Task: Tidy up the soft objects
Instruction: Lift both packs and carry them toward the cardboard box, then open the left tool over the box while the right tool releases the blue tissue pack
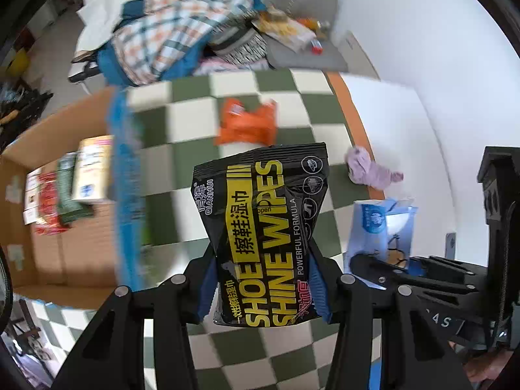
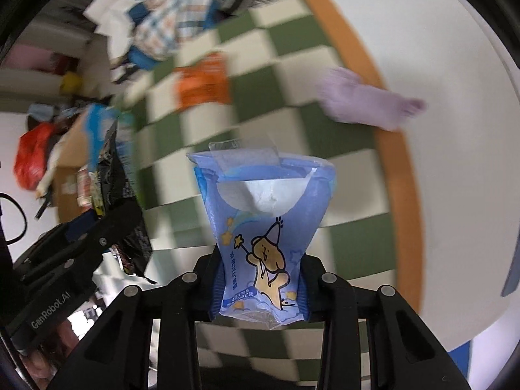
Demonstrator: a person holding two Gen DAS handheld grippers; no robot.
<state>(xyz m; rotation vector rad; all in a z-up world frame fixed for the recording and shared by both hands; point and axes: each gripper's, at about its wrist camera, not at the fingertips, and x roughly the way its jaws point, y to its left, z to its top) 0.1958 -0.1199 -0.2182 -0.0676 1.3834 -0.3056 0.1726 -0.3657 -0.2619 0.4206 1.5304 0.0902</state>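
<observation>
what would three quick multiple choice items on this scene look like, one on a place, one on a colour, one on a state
1. Where does the orange packet lie?
A. on the green and white checked mat
B. inside the cardboard box
C. on the grey chair

2. What colour is the big lettering on the black shoe shine wipes pack?
A. red
B. yellow
C. white

3. What is the state of the right claw?
A. open over the mat
B. shut with nothing in it
C. shut on the blue tissue pack

Answers:
1. A, the packet rests on the mat's squares, beside the cardboard box, not in it.
2. B, the words on the pack in the left claw are yellow.
3. C, both blue pads press the pack's lower sides and it hangs clear of the mat.
</observation>
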